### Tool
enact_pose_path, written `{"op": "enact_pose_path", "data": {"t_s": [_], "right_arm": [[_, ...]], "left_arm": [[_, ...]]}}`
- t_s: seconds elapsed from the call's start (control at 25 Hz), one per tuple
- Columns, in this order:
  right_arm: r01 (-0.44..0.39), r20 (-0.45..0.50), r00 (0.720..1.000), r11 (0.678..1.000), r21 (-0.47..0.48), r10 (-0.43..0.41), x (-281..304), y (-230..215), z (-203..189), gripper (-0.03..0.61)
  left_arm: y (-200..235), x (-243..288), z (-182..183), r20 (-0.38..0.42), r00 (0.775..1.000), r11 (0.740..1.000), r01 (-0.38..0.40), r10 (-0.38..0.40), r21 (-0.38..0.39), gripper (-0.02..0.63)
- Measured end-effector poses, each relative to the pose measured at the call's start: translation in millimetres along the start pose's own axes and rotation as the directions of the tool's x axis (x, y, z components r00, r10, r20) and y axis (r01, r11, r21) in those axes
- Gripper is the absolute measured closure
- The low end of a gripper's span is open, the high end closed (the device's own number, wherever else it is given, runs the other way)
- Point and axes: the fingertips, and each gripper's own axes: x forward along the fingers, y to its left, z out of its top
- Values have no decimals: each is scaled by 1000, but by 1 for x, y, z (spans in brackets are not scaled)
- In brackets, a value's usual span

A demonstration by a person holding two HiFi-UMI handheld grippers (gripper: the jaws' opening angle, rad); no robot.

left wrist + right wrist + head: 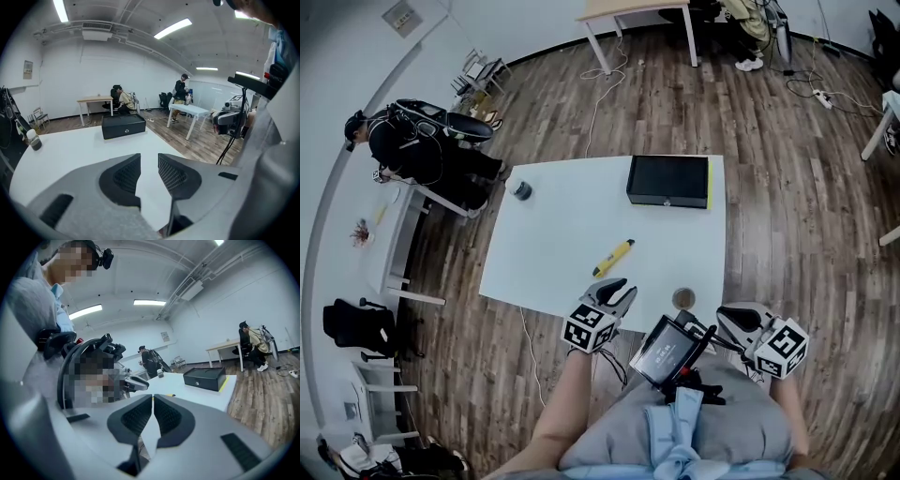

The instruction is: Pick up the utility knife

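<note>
Peeking past right gripper (153, 398) (jaws together), utility knife (168, 395) mostly hidden

Bare white table (562, 234) lies open from left gripper (620, 287) to utility knife (613, 257) at frame centre; black box (667, 180) crowds upper right, brown cup (683, 299) lower right.

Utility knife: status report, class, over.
Left hand-held gripper open, empty. Right hand-held gripper shut, empty. Utility knife flat on white table, untouched, ahead of left hand-held gripper. Nothing in between.
</note>
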Motion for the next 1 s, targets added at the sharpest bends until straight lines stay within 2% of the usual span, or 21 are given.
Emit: {"op": "enact_pose_path", "data": {"t_s": [0.2, 0.48, 0.64, 1.0], "right_arm": [[10, 5, 1000, 1000, 6, -10, 1, -1, 0, 549], [29, 2, 1000, 999, 21, -29, 0, -3, -6, 549], [43, -6, 999, 998, 36, -43, -1, -5, -14, 549], [73, -19, 997, 996, 60, -72, -2, -8, -17, 549]], "left_arm": [[30, 5, -3, -37, 998, 998, -48, 49, 28, 499], [58, 24, -10, -105, 991, 993, -70, 80, 95, 479], [73, 34, -17, -155, 984, 989, -68, 88, 133, 477], [99, 50, -34, -256, 963, 985, -44, 87, 168, 476]]}}
